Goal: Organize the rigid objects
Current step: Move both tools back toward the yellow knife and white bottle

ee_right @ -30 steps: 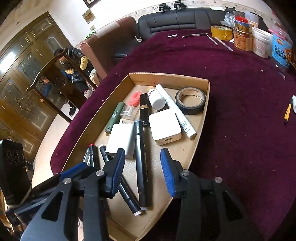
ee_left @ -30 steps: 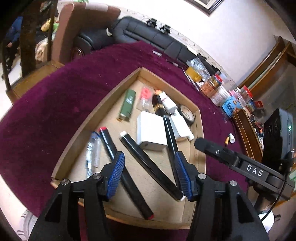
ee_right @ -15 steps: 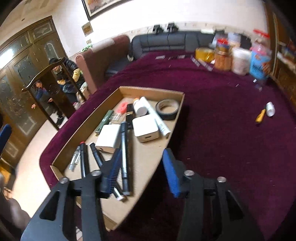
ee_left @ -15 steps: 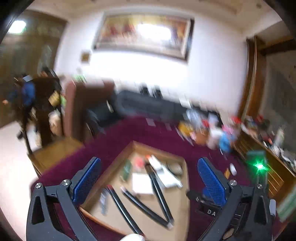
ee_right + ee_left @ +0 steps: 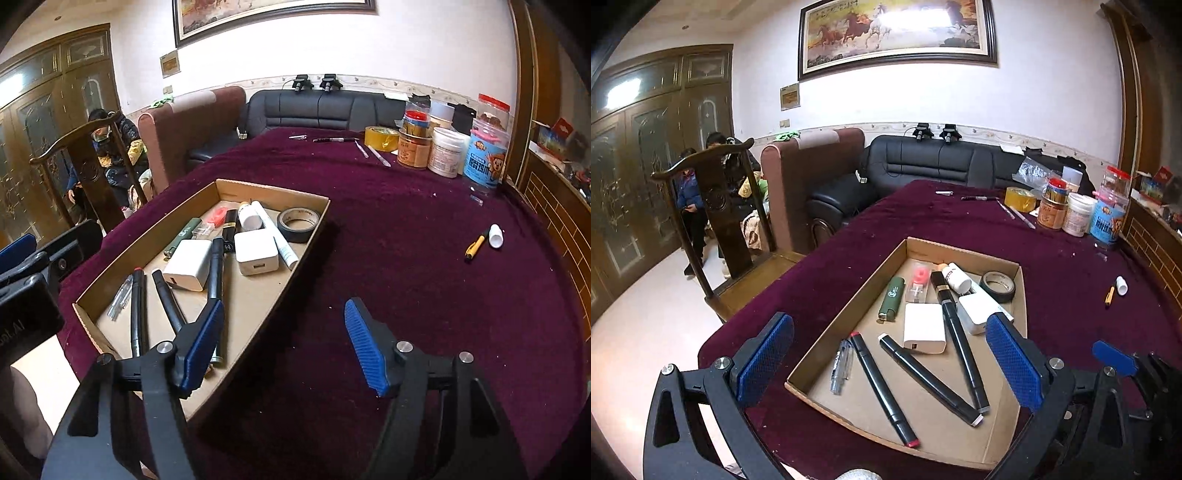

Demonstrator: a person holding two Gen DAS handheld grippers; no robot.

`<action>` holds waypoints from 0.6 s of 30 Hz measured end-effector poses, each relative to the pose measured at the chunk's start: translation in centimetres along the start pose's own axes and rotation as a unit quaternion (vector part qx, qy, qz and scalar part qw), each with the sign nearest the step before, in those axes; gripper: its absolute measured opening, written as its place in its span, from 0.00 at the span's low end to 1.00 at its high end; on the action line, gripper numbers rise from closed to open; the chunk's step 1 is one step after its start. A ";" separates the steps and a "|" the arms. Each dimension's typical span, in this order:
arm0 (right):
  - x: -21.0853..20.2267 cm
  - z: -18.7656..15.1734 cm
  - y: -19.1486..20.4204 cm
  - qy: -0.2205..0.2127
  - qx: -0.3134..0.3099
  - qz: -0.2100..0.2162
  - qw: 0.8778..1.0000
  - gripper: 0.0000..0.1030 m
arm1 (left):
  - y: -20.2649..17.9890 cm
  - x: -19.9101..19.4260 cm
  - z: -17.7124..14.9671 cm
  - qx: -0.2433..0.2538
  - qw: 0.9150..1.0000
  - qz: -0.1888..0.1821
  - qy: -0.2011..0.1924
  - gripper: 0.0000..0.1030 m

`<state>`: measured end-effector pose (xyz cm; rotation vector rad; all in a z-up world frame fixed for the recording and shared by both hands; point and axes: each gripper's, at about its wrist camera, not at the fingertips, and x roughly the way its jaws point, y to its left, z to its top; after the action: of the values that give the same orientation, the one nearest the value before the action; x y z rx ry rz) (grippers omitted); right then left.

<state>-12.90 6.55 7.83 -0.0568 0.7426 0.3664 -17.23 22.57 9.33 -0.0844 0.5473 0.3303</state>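
Note:
A shallow cardboard tray (image 5: 964, 254) (image 5: 273, 190) lies on the purple tablecloth. It holds several black markers (image 5: 929, 373), a clear pen (image 5: 841, 365), two white chargers (image 5: 923, 328) (image 5: 255, 252), a green lighter (image 5: 892, 298), a black tape roll (image 5: 999, 286) (image 5: 298, 224), a white bottle (image 5: 956, 277) and a white tube (image 5: 275, 234). My left gripper (image 5: 894, 365) is open and empty, held above the tray's near end. My right gripper (image 5: 284, 343) is open and empty, above the tray's near right edge.
Jars and tubs (image 5: 447, 151) and a yellow tape roll (image 5: 382, 137) stand at the table's far right. A yellow pen (image 5: 475, 246) and white cap (image 5: 496, 235) lie on the cloth at right. A wooden chair (image 5: 724, 221) and a sofa (image 5: 934, 162) stand beyond the table.
Both grippers have lifted up and back from the tray and opened wider. The views now take in the whole tray and the room.

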 end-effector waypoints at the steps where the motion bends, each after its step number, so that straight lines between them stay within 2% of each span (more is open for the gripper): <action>1: 0.0 -0.1 -0.1 0.000 0.001 0.000 1.000 0.65 | -0.1 0.2 -0.1 0.000 1.000 0.001 0.002 0.99; 9: 0.3 -0.5 -0.6 0.009 0.003 -0.004 1.000 0.66 | -0.7 0.9 -0.6 0.005 1.000 0.000 0.029 0.99; 18: 0.7 -0.6 -0.8 0.016 0.006 -0.002 1.000 0.66 | -1.1 1.2 -0.7 0.014 0.999 0.003 0.038 0.99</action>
<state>-12.60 5.90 6.86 -0.0531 0.7767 0.3579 -16.21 21.76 8.11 -0.0682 0.6267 0.3267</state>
